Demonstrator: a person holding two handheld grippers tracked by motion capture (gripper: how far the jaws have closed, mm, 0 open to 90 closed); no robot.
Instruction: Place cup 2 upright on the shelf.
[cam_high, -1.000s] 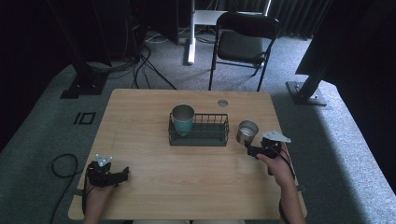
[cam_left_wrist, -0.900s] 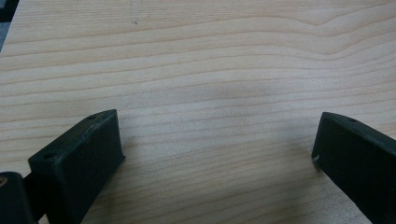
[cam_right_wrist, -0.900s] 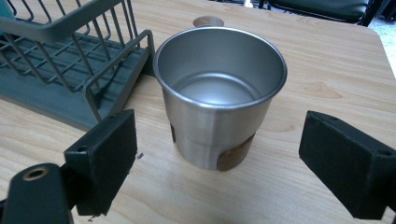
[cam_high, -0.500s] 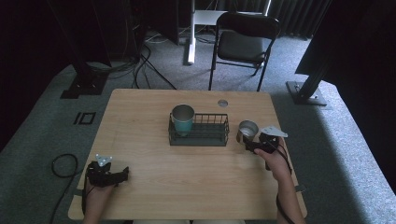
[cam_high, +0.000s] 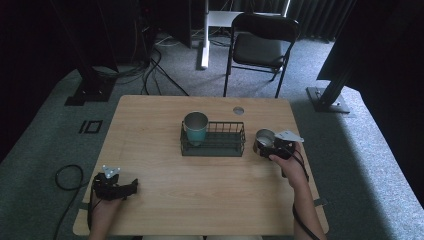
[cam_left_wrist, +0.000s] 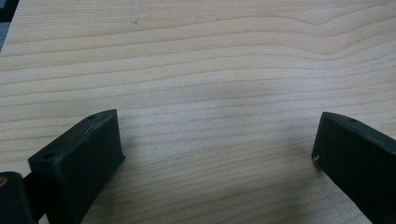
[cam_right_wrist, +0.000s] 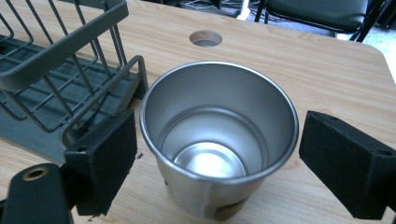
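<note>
while the steel cup stands upright on the desk just right of the wire rack, it is straddled by the open jaws of the right gripper; closing is called for next. the left gripper is held idle, jaws open.

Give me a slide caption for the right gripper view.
Open right gripper straddling an empty steel cup beside the wire basket on the wooden table.
</note>
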